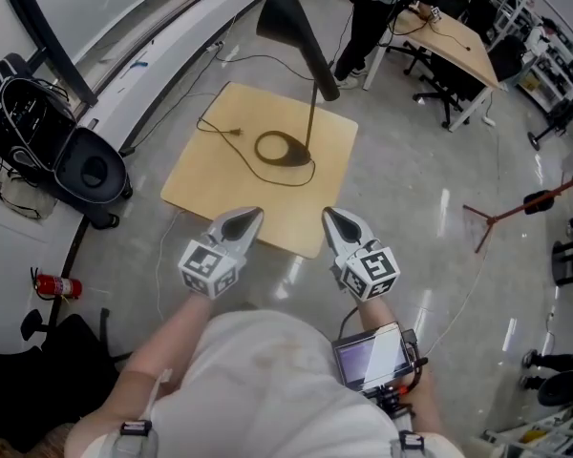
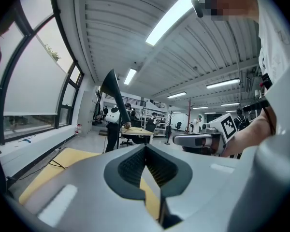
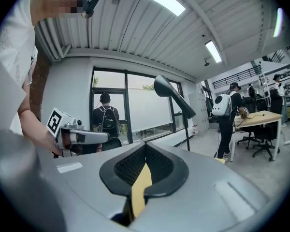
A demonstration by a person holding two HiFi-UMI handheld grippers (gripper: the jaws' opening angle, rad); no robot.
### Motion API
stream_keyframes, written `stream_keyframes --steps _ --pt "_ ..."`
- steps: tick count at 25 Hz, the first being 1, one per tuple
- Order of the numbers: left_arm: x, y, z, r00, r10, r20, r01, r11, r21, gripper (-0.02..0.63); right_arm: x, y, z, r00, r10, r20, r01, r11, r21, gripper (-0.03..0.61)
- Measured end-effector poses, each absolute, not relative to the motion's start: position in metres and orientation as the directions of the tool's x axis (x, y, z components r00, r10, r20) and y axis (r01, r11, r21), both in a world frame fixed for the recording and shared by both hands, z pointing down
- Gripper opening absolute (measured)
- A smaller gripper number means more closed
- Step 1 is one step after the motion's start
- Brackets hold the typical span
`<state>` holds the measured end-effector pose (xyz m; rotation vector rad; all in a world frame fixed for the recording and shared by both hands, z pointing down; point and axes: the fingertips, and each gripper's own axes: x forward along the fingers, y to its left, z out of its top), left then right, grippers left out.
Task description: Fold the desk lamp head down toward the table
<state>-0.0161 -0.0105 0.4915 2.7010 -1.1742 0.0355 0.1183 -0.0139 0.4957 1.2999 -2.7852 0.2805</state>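
The black desk lamp stands on a small square wooden table. Its ring base sits near the table's middle, and its thin stem rises to a cone-shaped head that is raised high and tilted. My left gripper and right gripper hover side by side over the table's near edge, both shut and empty, well short of the lamp. The left gripper view shows the lamp head ahead and the left gripper shut. The right gripper view has the lamp head beyond the shut right gripper.
The lamp's cord loops across the tabletop. A black bin and a fire extinguisher stand at the left. A person stands by a desk at the back right. A red stand is at the right.
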Motion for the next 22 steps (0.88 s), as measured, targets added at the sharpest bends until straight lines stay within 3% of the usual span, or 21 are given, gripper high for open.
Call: stream_keyframes --steps 22 --pt "-0.068 -0.105 0.486 0.71 -0.701 0.066 -0.698 -0.69 0.188 0.002 0.084 -0.096 0.484 -0.567 -0.814 0.126 -0.824 0.561 -0.079 0.014"
